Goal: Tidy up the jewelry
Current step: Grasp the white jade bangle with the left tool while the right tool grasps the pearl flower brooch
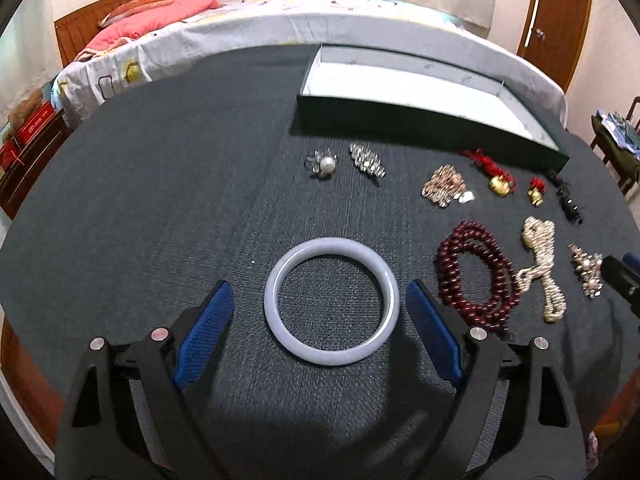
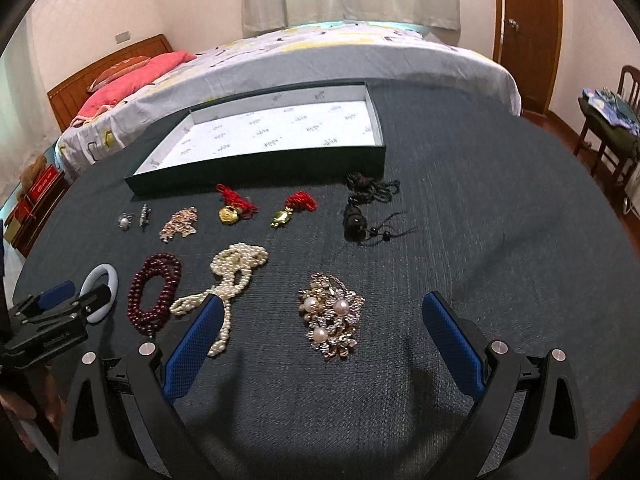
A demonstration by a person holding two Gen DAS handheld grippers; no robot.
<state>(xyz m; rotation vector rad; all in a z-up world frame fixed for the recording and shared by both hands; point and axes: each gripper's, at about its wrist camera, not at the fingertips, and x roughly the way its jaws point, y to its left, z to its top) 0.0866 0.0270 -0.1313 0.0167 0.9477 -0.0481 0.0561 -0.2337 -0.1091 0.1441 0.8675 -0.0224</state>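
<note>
1 bangle [image 1: 331, 301], 2 gold charms [image 2: 226, 214]

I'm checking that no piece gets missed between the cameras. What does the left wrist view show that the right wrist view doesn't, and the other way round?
Only the left wrist view shows the whole pale bangle between the open left gripper's fingers, untouched.

Only the right wrist view shows the printed tray floor, the black cord piece clearly, and the pearl brooch between the open right gripper's fingers.

Both show the dark red beads, pearl strand and two red-tasselled gold charms.
</note>
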